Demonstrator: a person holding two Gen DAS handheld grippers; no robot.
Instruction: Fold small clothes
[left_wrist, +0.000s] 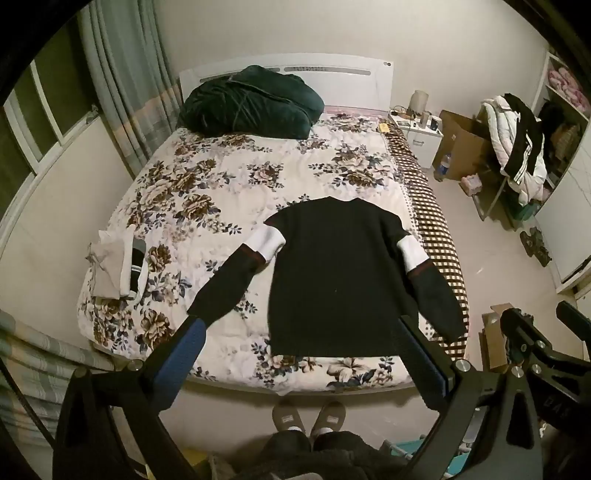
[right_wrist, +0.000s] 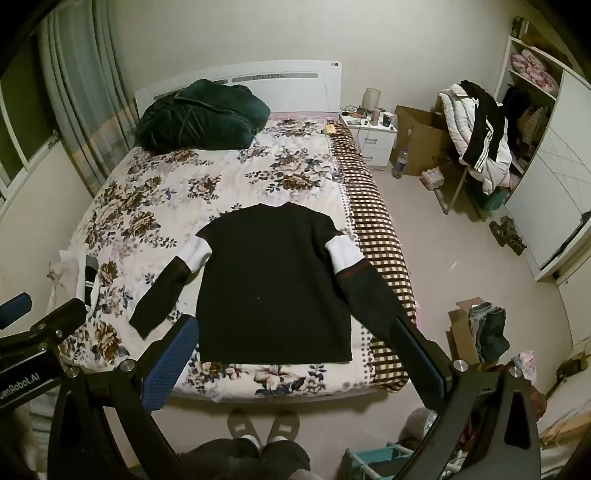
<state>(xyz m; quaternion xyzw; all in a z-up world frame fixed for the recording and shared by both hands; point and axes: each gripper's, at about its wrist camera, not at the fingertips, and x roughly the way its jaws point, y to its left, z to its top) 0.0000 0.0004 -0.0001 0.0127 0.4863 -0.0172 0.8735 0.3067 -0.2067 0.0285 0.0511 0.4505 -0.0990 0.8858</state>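
Garment: a black knit sweater with white bands on the upper sleeves (left_wrist: 332, 273) lies flat near the foot of the bed, neck toward the headboard, hem toward the person; laid out smooth like this, it looks ready for a first fold.
Sleeves: both are spread outward and down from the body; the left sleeve (left_wrist: 229, 280) rests on the quilt, while the right sleeve (right_wrist: 369, 295) runs along the bed's edge over the brown checked blanket (right_wrist: 373, 229).
Bed: a white quilt printed with brown flowers (left_wrist: 207, 192) gives a broad, soft surface to fold on.
Left tool: the left tool (left_wrist: 299, 354) is held above the foot of the bed, fingers spread wide and gripping nothing; its blue-padded finger (left_wrist: 181, 354) appears in line with the left cuff, apart from it.
Right tool: the right tool (right_wrist: 295, 354) also stands wide and empty, raised in front of the hem, one finger appearing near the right cuff.
Finished pile: small folded grey and white clothes (left_wrist: 114, 266) sit at the bed's left edge, well apart from the sweater, probably put aside to keep the folding space free.
Stage: judged as the start of this garment, no fold made yet.
Likely need: each tool taking a sleeve end.
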